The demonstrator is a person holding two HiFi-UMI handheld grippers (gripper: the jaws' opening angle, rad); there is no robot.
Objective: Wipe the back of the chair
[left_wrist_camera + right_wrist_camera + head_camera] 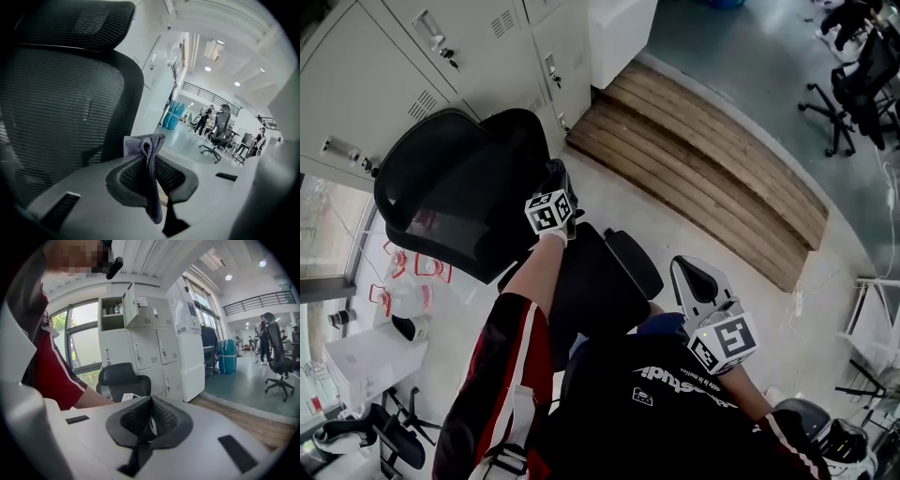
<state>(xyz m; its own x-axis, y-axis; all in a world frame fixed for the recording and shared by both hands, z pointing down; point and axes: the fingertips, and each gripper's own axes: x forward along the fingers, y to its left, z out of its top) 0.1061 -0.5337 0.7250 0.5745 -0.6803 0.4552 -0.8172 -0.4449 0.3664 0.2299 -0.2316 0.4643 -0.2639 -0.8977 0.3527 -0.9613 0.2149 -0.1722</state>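
A grey cloth (140,142) is pinched between the shut jaws of the left gripper (149,164), held close to the black mesh chair back (56,117) at the frame's left. The right gripper (150,420), lower right in the head view, is closed on nothing, with lockers (154,352) behind it.

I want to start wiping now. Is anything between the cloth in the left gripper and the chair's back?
Nothing visible does. The left gripper is shut on the cloth, and the mesh chair back stands close beside it with only air between.
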